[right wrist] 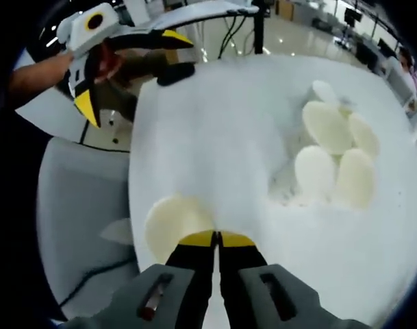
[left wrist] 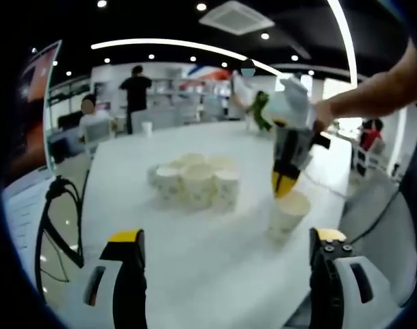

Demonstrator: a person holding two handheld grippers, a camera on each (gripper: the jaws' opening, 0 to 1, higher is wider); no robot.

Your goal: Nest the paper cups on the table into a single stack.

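Several white paper cups [left wrist: 194,181] stand bunched together mid-table, and from above they show as pale rims [right wrist: 331,151]. One single paper cup [left wrist: 288,214] stands apart near the table's edge. My right gripper [left wrist: 283,186] points down at its far rim, held by a hand. In the right gripper view, the right gripper [right wrist: 217,238] has its jaws pressed together at the rim of that single cup [right wrist: 175,223]. My left gripper [left wrist: 227,236] hovers wide open over bare table, with nothing between its fingers. The left gripper [right wrist: 129,72] is also seen open beyond the table's edge.
The white table [left wrist: 215,281] has a rounded edge [right wrist: 136,171] close to the single cup. A grey chair seat [right wrist: 78,199] sits beside that edge. Black cables [left wrist: 57,205] hang at the left. Another small cup [left wrist: 147,127] stands at the far end, with people beyond.
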